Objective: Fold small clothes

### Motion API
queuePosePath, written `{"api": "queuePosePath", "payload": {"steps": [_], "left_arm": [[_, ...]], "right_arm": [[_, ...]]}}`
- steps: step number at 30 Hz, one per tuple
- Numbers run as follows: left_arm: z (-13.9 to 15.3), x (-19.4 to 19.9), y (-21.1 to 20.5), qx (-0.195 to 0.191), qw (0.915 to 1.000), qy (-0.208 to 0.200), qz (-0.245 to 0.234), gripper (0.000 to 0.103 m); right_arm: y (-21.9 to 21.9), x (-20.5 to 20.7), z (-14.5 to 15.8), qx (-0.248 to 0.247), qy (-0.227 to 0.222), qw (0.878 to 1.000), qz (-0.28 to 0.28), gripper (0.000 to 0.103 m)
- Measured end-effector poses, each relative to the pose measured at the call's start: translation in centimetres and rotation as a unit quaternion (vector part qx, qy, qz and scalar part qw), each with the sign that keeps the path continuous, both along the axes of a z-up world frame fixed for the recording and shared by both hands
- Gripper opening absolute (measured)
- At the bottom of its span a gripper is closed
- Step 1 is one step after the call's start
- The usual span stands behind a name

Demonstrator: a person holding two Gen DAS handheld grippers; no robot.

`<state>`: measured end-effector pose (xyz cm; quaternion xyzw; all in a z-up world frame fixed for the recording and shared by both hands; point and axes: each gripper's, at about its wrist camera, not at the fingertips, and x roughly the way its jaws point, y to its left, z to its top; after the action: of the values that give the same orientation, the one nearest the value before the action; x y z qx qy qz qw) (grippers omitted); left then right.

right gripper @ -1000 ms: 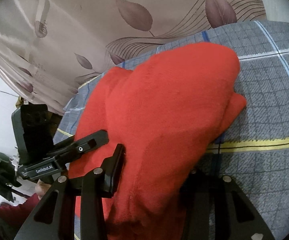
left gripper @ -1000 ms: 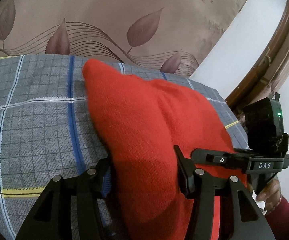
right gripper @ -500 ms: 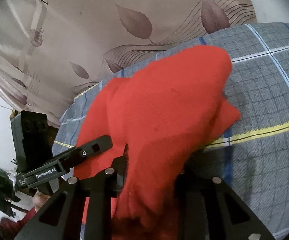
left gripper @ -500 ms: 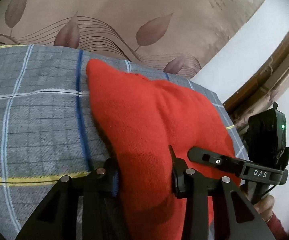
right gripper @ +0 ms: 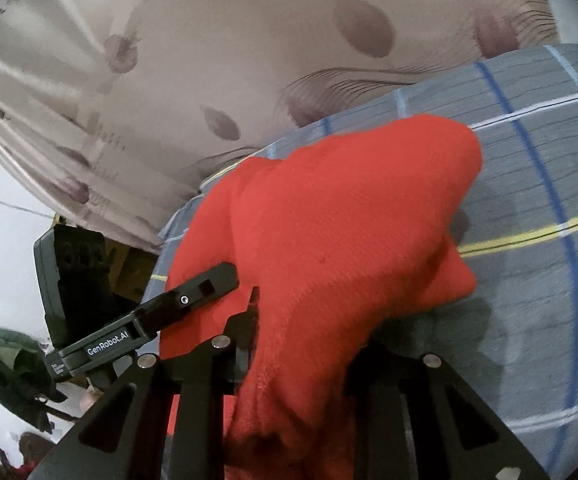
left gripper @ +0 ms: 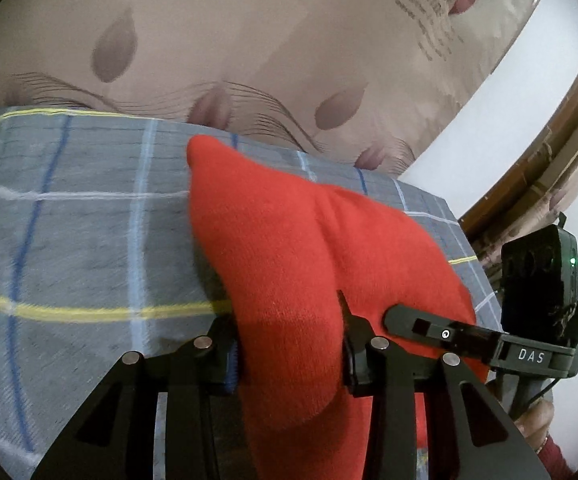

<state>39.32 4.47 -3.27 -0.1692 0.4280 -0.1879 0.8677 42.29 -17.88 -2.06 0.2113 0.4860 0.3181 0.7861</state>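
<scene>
A small red knit garment point(left gripper: 289, 248) lies bunched on a grey plaid bed cover point(left gripper: 69, 240). My left gripper point(left gripper: 289, 344) is shut on its near edge, with the cloth pinched between the jaws and lifted off the cover. My right gripper point(right gripper: 309, 344) is shut on another part of the same red garment point(right gripper: 341, 232), which drapes over its jaws and hides the right finger. Each gripper shows in the other's view, the right one point(left gripper: 469, 332) and the left one point(right gripper: 161, 316). The two grippers hold the cloth close together.
A beige curtain with leaf print point(left gripper: 249, 40) hangs behind the bed. A white wall and a brown wooden frame point(left gripper: 549, 160) stand at the right. The plaid cover point(right gripper: 549, 240) extends to the right in the right wrist view. Dark green cloth point(right gripper: 1, 360) lies at the far left.
Both grippers have closed further on the red garment and lifted and drawn it back toward me. More of the plaid cover shows beyond the cloth.
</scene>
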Motion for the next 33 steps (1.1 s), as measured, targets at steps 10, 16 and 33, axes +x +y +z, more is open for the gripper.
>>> {"api": "queuePosePath", "payload": {"steps": [10,16,33], "left_arm": [[0.8,-8.0,4.9,0.026,0.9989,-0.009,0.036,0.039],[0.4,-12.0,5.9,0.035,0.9985,-0.005,0.042,0.039],[-0.7,-18.7,5.4,0.028,0.999,0.003,0.034,0.039]], "right_arm": [[5.5,-5.6,0.2,0.014,0.005,0.999,0.042,0.022],[7.1,-9.8,-0.5,0.013,0.013,0.999,0.05,0.022],[6.5,-16.7,-2.0,0.002,0.033,0.999,0.041,0.022]]}}
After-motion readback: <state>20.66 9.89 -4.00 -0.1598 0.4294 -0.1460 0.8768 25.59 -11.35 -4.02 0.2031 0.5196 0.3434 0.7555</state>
